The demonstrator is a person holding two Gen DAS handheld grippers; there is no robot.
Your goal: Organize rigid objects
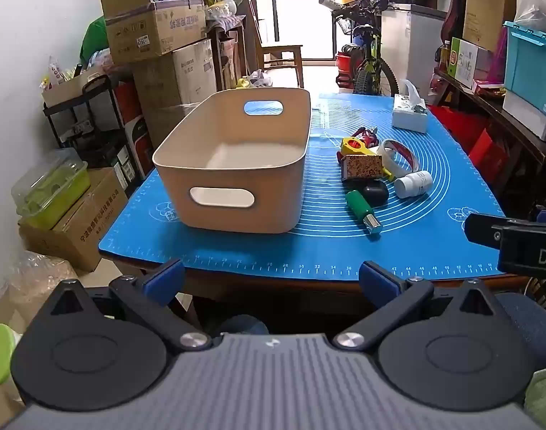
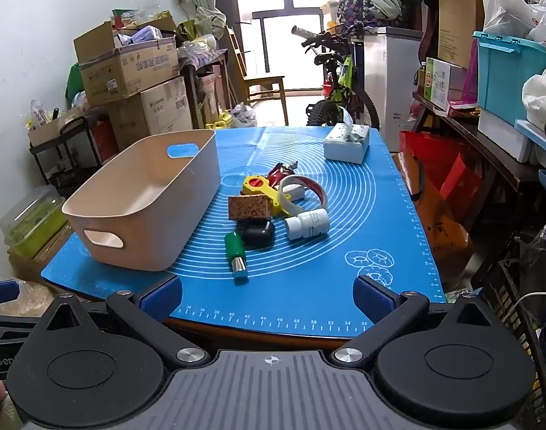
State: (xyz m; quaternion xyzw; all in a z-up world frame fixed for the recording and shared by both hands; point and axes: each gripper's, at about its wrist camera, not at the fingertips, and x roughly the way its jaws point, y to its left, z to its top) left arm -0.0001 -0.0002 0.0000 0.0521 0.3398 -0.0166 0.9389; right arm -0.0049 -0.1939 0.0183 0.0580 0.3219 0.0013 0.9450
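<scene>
Blue silicone mat [image 2: 344, 251] is covering the bench. Beige bin [image 2: 143, 200] is sitting on mat's left side, w/ nothing visible inside. Small items are lying in a cluster just right of bin: green cylinder w/ metal cap [image 2: 237, 251], black case [image 2: 258, 233], white pill bottle [image 2: 307, 223], patterned box [image 2: 249, 208], yellow/red tool [image 2: 258, 186], tape roll [image 2: 305, 190]. Tissue box [image 2: 346, 141] is sitting at far edge, well apart. Left hand-held gripper [image 1: 273, 279] and right hand-held gripper [image 2: 267, 295] are both hovering at near bench edge, fingers spread wide, nothing between them.
</scene>
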